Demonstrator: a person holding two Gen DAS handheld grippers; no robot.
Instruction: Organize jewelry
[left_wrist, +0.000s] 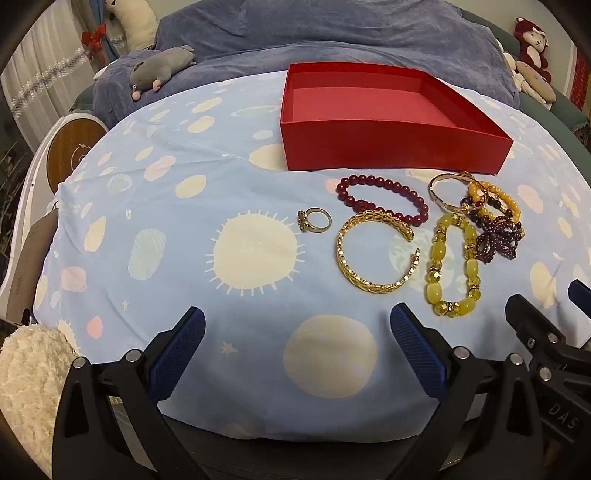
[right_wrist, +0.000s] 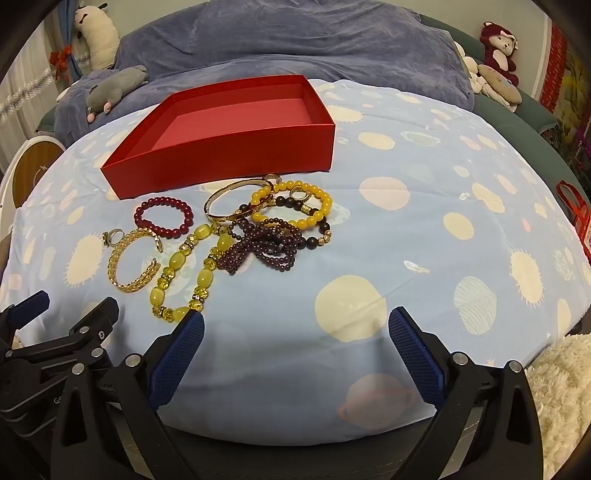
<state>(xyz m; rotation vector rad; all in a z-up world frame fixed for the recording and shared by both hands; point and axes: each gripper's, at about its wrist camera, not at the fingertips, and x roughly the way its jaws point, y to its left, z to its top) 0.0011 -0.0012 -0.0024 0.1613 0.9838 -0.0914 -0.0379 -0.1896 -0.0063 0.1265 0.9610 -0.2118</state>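
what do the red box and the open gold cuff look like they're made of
Red box: probably matte card or paperboard, with thin straight walls, sharp folded edges and no shine.
Open gold cuff: seemingly gold-coloured metal, polished, with a woven or mesh-like pattern and bright glints. Whether it is solid gold or plated cannot be told.

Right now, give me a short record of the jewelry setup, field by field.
surface: blue planet-print cloth
container: red box, open, nothing inside
ring: gold ring, alone, left of the bracelets
bracelets loose: dark red bead bracelet, gold open cuff, yellow bead bracelet
tangled pile: gold bangle, orange bead bracelet, purple bead strand
left gripper: open, empty
right gripper: open, empty
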